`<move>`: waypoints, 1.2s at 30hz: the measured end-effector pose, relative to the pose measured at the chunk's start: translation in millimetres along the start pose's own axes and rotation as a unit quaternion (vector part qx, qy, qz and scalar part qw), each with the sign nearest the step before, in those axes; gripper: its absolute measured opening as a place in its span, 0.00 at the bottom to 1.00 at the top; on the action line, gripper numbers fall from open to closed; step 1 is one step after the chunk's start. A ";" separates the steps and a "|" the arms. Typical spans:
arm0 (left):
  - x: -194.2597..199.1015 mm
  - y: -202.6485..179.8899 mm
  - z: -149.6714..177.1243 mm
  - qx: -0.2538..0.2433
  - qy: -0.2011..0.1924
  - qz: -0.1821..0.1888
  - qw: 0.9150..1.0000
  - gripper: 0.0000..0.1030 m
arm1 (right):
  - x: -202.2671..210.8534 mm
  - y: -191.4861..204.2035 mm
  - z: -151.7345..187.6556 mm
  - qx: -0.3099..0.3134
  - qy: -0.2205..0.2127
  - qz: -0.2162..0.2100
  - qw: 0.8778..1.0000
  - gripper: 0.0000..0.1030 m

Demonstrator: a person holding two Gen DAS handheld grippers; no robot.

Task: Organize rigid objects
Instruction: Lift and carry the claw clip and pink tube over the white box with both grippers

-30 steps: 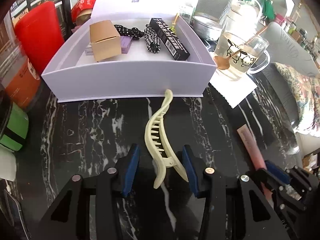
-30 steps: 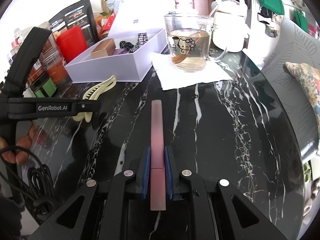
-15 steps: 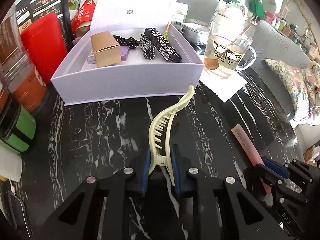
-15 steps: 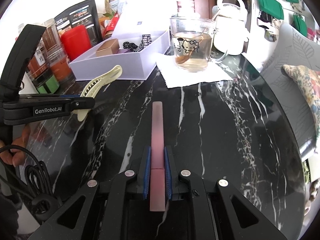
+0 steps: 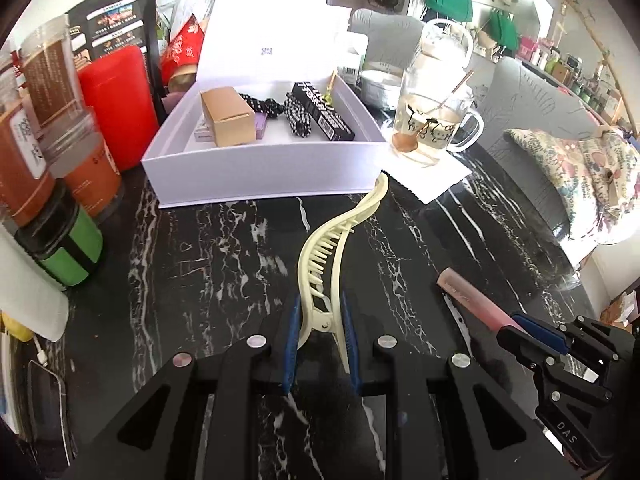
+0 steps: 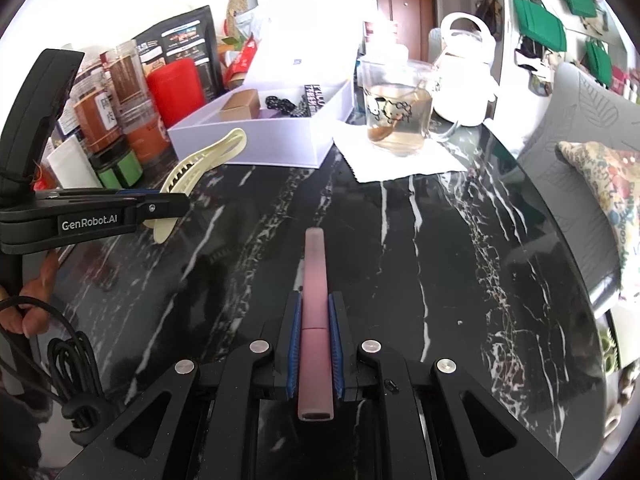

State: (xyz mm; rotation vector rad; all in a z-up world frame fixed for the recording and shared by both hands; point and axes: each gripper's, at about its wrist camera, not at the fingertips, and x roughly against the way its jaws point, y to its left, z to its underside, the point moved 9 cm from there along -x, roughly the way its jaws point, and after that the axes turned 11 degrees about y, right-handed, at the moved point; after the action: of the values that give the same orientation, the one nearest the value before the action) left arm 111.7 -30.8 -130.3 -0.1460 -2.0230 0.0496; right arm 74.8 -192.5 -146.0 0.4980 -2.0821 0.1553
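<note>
While the left gripper (image 5: 320,338) has its blue pads closed on the hinge end of the cream hair clip (image 5: 334,258) at the lower centre of the frame (its tip points to the white box (image 5: 264,174) above), the right gripper (image 6: 314,344) is clamped on the pink tube (image 6: 314,304), low in the frame, over the black marble table (image 6: 440,260).

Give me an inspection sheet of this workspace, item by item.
Surface: black marble table, white veins.
Job's things: cream hair clip, pink tube, open white box holding small boxes and hair ties.
Clutter: glass mug on a napkin, white kettle, red canister, jars.
Grippers: left claw shut on the clip; right claw shut on the tube.
Cables: black cord, coiled.
Surroundings: grey chair, floral cushion.
</note>
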 end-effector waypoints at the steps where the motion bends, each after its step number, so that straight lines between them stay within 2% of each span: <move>1: 3.4 0.7 0.2 0.002 -0.004 0.001 1.000 0.20 | 1.8 2.0 -1.0 0.002 -0.002 -0.002 1.000 0.13; 15: 31.2 15.9 -14.2 0.021 -0.034 0.003 0.999 0.20 | 15.8 21.6 -32.4 0.035 -0.029 -0.011 0.999 0.13; 36: 47.9 21.5 -76.4 0.007 -0.058 -0.003 0.998 0.20 | 36.3 22.3 -99.2 0.051 -0.074 -0.002 0.996 0.13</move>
State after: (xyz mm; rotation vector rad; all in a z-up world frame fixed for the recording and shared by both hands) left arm 161.2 -5.7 -56.0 -0.1315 -2.1392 0.0699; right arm 127.1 -152.6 -60.5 0.5903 -2.2265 0.2288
